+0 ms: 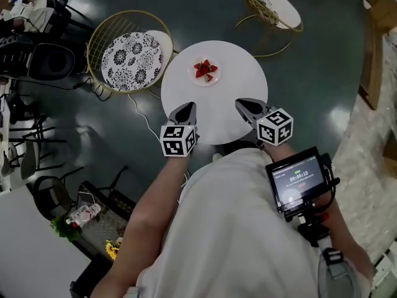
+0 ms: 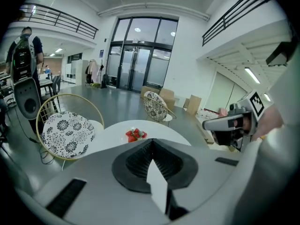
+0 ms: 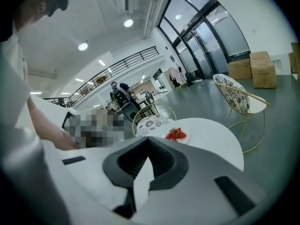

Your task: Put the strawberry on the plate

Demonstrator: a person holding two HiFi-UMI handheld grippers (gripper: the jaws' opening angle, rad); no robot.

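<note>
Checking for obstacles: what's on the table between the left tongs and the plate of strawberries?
Nothing: in the head view only bare white tabletop separates the left tongs from the plate.

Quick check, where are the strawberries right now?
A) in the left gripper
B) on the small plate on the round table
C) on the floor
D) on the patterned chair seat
B: the strawberries sit on the plate toward the far side of the table.

One table [image 1: 217, 110], one plate [image 1: 205, 84], two chairs [image 1: 130, 58] (patterned cushions)
</note>
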